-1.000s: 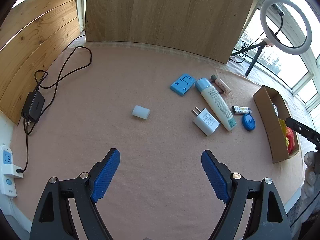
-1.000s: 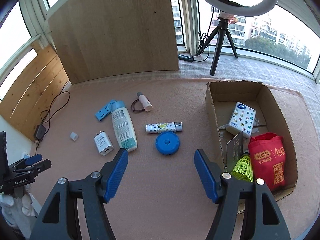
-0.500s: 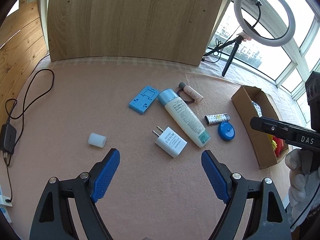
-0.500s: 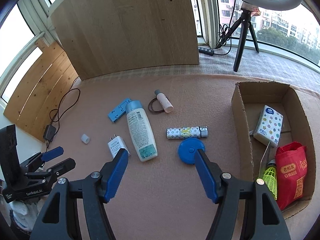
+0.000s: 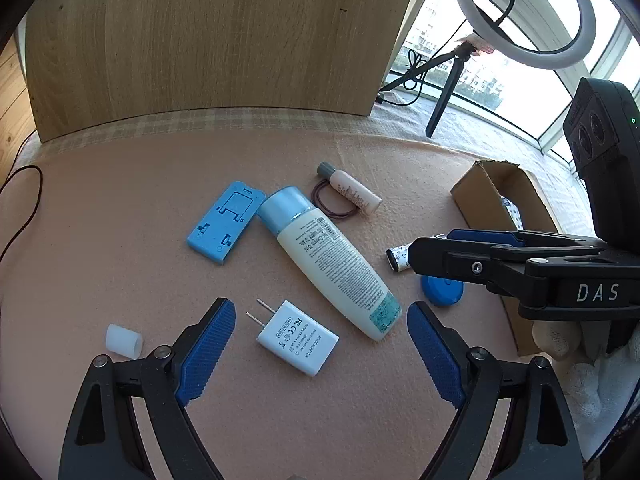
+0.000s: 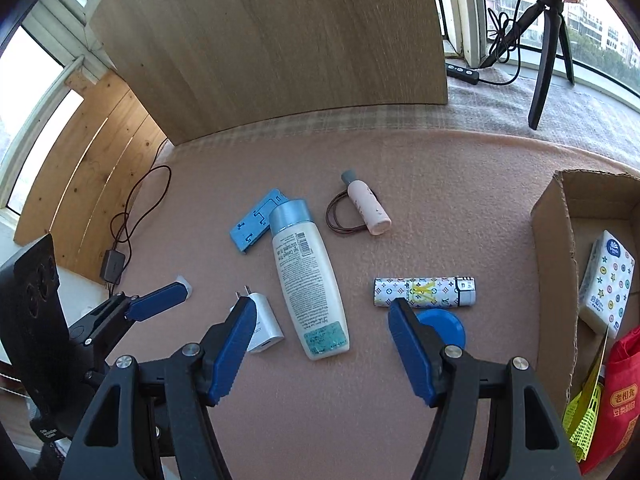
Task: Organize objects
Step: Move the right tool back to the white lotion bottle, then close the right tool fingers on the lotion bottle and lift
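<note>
Loose items lie on the pink mat: a white charger (image 5: 298, 338), a lotion bottle (image 5: 332, 264), a blue phone stand (image 5: 226, 220), a small pink bottle (image 5: 352, 194) on a hair tie (image 5: 332, 208), a white cap (image 5: 124, 340), a patterned tube (image 6: 424, 292) and a blue disc (image 6: 444, 326). My left gripper (image 5: 320, 306) hovers over the charger with nothing gripped, its jaws opening. My right gripper (image 6: 322, 306) stands open above the bottle's (image 6: 306, 276) lower end, its right finger partly covering the disc. Each gripper shows in the other's view: the right gripper (image 5: 432, 246), the left gripper (image 6: 160, 302).
A cardboard box (image 6: 552, 240) at the right holds a tissue pack (image 6: 608, 280), a red bag (image 6: 620, 400) and a yellow-green shuttlecock (image 6: 584, 412). A wooden board (image 5: 208, 40) stands behind the mat, a ring-light tripod (image 6: 548, 40) at the back right. A black adapter (image 6: 112, 266) with cable lies left.
Both grippers have come lower and closer to the cluster of items. The left one swung right, from near the white cap to over the charger. Nothing was taken hold of.
</note>
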`<state>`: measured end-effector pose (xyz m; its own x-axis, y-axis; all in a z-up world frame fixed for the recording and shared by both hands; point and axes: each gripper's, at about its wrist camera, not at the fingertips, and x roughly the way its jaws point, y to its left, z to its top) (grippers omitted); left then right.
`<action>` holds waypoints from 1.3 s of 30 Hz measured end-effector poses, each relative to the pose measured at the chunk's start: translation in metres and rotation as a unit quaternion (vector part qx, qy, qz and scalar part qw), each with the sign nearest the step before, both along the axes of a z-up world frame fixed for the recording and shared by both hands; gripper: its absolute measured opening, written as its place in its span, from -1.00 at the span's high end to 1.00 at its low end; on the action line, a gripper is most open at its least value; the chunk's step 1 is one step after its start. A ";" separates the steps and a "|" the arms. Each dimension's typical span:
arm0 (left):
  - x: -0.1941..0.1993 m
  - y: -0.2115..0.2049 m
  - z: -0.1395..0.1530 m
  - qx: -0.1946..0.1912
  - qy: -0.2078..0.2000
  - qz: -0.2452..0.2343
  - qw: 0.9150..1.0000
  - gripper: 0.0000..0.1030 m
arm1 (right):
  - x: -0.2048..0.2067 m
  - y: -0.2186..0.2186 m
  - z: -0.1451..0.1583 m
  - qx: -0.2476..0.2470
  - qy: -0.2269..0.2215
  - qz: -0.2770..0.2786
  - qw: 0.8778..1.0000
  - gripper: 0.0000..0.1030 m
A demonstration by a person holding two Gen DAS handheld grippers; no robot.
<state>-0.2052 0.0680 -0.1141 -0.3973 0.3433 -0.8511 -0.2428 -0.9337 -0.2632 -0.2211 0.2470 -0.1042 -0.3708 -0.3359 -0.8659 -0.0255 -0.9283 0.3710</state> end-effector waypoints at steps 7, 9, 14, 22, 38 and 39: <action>-0.020 0.009 -0.014 0.010 -0.006 -0.002 1.000 -0.73 | -0.030 -0.001 -0.025 -0.019 -0.028 0.004 0.999 -0.25; -0.026 0.011 -0.018 0.015 -0.012 -0.002 1.000 -0.73 | -0.036 -0.004 -0.031 -0.022 -0.035 0.010 0.999 -0.23; -0.033 0.014 -0.029 0.017 -0.021 -0.006 1.000 -0.67 | -0.048 -0.011 -0.047 -0.032 -0.056 0.018 0.998 0.01; -0.043 0.017 -0.045 0.038 -0.052 -0.005 0.998 -0.44 | -0.053 -0.018 -0.059 -0.045 -0.075 0.029 0.996 0.06; -0.040 0.026 -0.048 0.045 -0.058 -0.006 0.997 -0.12 | -0.048 -0.022 -0.065 -0.079 -0.087 0.027 0.993 0.28; -0.038 0.026 -0.046 0.046 -0.056 -0.008 0.997 -0.12 | -0.046 -0.021 -0.063 -0.083 -0.085 0.027 0.993 0.28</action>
<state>-0.2433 0.0944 -0.1603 -0.2951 0.4269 -0.8548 -0.2216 -0.9008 -0.3734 -0.2676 0.2261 -0.1677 -0.2016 -0.4941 -0.8457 -0.0531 -0.8567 0.5131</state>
